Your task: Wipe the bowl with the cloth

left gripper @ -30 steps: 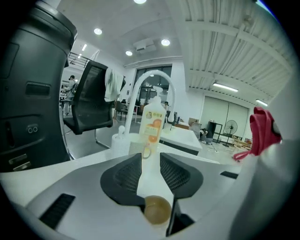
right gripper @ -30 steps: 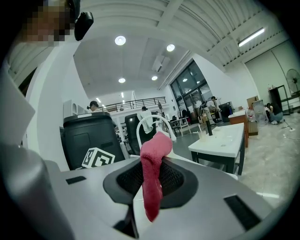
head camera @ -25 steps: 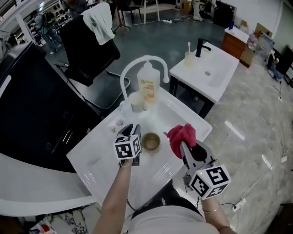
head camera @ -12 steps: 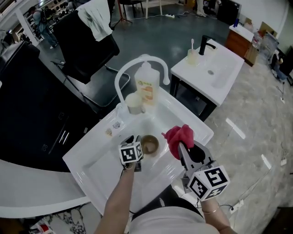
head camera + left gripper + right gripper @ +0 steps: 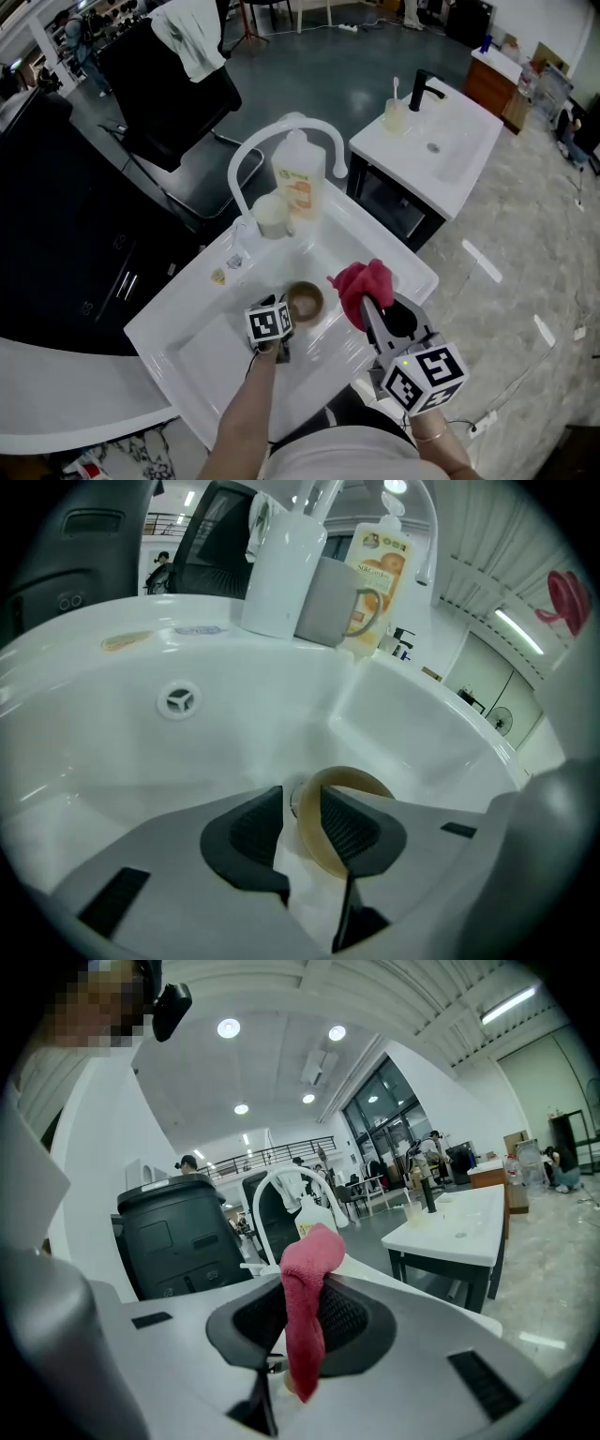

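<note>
1. A white sink (image 5: pixel 169 314) stands in a wide, bright hall. A curved white faucet (image 5: pixel 281 127), a pale cup (image 5: pixel 270 214) and a soap bottle (image 5: pixel 300 178) are at its back edge.
2. The left gripper (image 5: pixel 302 803) has its jaws clenched on the rim of the tan bowl (image 5: pixel 305 300), one pad inside and one outside. The bowl sits in the basin.
3. The right gripper (image 5: pixel 305 1321) has its jaws grasping the red cloth (image 5: pixel 364 281), which bunches up above them, just beside the bowl.
4. The bottle's label is printed in orange, and its writing is too small to read.
</note>
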### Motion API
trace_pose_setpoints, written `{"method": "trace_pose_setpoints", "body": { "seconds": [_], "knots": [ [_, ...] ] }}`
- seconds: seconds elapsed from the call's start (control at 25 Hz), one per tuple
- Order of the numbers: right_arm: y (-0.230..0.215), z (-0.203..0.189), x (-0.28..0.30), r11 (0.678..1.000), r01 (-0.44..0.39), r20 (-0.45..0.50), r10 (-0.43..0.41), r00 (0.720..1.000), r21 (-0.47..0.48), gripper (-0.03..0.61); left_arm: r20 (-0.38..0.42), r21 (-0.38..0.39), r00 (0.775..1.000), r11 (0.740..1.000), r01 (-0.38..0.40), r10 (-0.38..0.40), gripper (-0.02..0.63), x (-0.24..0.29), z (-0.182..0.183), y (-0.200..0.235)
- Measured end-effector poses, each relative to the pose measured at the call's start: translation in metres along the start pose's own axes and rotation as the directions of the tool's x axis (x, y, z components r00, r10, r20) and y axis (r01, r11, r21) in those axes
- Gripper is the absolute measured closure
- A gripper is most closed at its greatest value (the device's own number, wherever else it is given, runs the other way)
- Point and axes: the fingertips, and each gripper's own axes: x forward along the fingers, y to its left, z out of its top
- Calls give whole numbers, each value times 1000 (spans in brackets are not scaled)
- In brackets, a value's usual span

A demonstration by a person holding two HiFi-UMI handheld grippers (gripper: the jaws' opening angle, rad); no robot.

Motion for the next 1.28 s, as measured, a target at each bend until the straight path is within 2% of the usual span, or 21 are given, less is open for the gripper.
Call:
{"method": "trace_pose_setpoints", "body": {
  "seconds": [0.36,0.4,0.48,0.52,0.64,1.04,1.28],
  "knots": [
    [-7,-1,5,1000,6,-15,-6,1000,7,500,-122,-25,993,1000,-5,2,476,20,-26,-7],
    [-7,-1,5,1000,7,-17,-6,1000,9,500,-131,-22,991,999,-31,27,481,21,-28,-2],
    [-8,-2,5,1000,9,-19,-9,1000,12,500,-138,14,984,994,-112,113,534,20,-29,13],
    [-9,-2,5,1000,9,-18,-9,1000,13,500,-141,13,983,993,-119,119,539,20,-30,14],
    [-11,-3,4,1000,6,-14,-5,1000,10,500,-151,-50,988,998,-49,41,546,26,-34,-2],
    [-6,-2,0,1000,-3,-15,4,1000,12,500,-107,-79,994,997,-21,12,581,11,-22,-11],
    [5,1,-1,1000,-26,-2,26,1000,5,500,-12,-48,1000,999,-23,23,581,-20,10,-16]
  ]
}}
